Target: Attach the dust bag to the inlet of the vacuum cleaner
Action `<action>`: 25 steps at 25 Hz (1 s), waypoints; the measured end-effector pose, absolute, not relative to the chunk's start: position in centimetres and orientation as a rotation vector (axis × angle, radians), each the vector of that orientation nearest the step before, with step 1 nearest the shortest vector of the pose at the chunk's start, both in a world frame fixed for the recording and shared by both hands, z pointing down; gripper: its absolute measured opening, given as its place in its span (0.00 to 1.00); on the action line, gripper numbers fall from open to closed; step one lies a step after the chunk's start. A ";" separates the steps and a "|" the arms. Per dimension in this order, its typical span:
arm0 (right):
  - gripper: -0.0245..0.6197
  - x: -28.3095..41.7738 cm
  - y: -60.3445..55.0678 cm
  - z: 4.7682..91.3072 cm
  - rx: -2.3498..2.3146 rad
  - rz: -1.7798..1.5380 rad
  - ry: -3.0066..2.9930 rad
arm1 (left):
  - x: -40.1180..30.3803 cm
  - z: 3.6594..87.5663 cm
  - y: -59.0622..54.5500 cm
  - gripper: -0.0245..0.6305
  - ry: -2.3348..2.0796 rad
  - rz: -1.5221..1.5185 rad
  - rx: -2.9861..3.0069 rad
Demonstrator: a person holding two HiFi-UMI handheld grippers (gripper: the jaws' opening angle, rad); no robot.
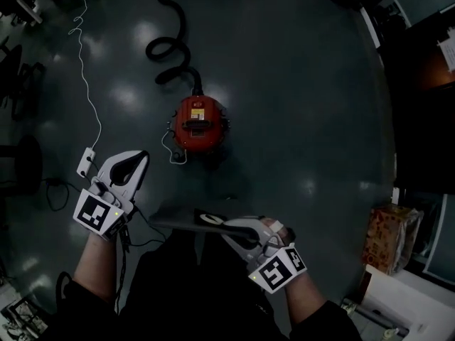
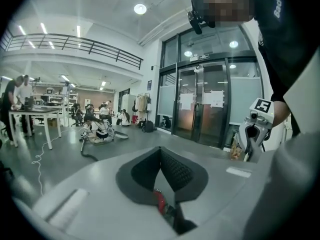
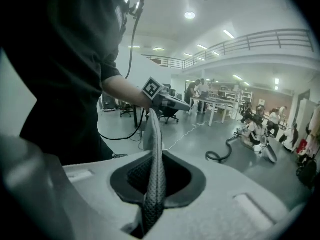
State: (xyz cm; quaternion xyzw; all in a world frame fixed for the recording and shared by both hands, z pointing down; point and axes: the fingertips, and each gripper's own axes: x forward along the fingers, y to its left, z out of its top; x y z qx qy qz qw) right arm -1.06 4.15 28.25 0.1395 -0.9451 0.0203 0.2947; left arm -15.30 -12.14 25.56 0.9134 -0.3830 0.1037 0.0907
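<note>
The red canister vacuum cleaner [image 1: 198, 123] stands on the dark floor ahead of me, its black hose [image 1: 174, 45] curling away behind it. My right gripper [image 1: 215, 222] is shut on the edge of the flat dark dust bag [image 1: 174, 223], which hangs level in front of my body. In the right gripper view the bag [image 3: 155, 159] shows edge-on as a dark textured strip rising from the right gripper [image 3: 152, 186]. My left gripper [image 1: 138, 159] is further left and forward, apart from the bag, shut with nothing seen in it. The left gripper [image 2: 161, 173] shows its pads together.
A white cord runs to a power strip [image 1: 85, 161] on the floor beside my left gripper. A patterned box [image 1: 387, 237] stands at the right by a white cabinet. Chairs [image 1: 18, 84] sit at the far left. People [image 2: 100, 126] sit and stand further off in the hall.
</note>
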 end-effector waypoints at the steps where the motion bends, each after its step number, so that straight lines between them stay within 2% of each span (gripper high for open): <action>1: 0.08 -0.8 3.8 29.1 0.345 0.054 -2.522 | -15.1 26.1 -12.4 0.04 -1.154 0.330 2.706; 12: 0.08 1.6 1.0 37.4 0.192 0.113 -2.594 | -12.0 32.2 -15.7 0.04 -1.301 0.452 2.610; 25: 0.08 2.3 -1.2 49.9 0.215 0.171 -2.526 | -11.1 42.5 -20.0 0.04 -1.207 0.505 2.697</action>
